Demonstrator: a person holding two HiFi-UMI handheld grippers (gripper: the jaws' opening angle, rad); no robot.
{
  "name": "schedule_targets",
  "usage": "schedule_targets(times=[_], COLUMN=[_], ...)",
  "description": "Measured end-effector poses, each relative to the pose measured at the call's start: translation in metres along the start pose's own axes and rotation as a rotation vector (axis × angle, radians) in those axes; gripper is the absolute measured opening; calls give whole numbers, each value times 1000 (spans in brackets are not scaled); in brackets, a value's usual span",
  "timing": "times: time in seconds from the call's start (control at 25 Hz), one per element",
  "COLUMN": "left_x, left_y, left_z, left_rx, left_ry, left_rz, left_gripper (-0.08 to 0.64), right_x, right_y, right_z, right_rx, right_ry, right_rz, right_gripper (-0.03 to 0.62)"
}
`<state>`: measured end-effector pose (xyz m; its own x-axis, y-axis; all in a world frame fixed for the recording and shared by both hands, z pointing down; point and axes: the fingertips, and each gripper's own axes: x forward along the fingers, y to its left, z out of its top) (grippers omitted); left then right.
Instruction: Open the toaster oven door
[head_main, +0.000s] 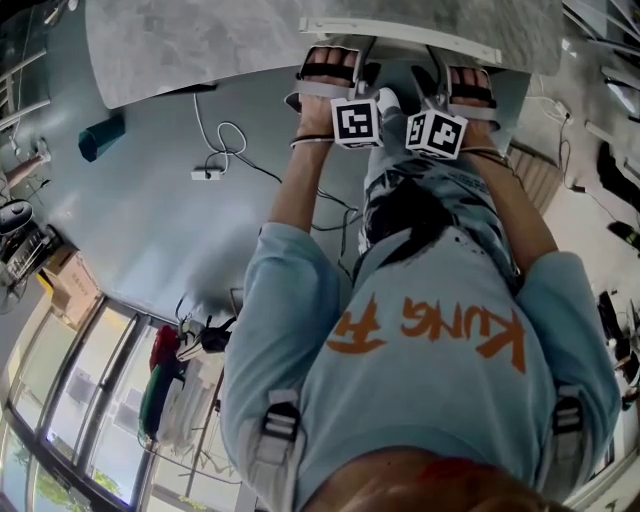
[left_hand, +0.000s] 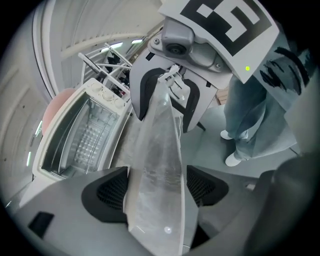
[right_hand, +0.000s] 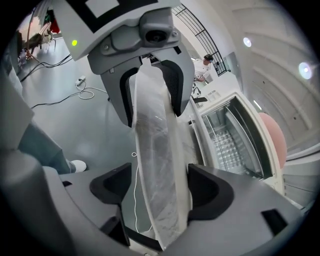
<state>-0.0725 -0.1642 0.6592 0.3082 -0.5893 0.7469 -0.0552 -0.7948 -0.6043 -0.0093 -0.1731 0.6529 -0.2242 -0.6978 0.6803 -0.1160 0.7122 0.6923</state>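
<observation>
Left gripper view: toaster oven door (left_hand: 159, 165) edge between parted jaws, unclamped.

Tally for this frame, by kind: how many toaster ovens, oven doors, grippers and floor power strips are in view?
Toaster oven: 1
Oven door, open: 1
Grippers: 2, the left gripper and the right gripper, each with its fingers apart on either side of the door's edge
Power strip on the floor: 1
Total: 5
</observation>
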Motion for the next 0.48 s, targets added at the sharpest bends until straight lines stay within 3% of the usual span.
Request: schedule_targets(times=[0.2,0.48], left_x=[12,25], left_y=[-12,-6], left_z=[-11,-19], left_rx=[61,125], left_ry=[32,63], left_rz=[40,157], left_gripper=[357,373], right_x=[11,25], right_y=[12,22], right_z=[-2,-6], right_rx=[-16,-33], right_ry=[-7,0], right_rz=[-47,-97], right_gripper=[347,351])
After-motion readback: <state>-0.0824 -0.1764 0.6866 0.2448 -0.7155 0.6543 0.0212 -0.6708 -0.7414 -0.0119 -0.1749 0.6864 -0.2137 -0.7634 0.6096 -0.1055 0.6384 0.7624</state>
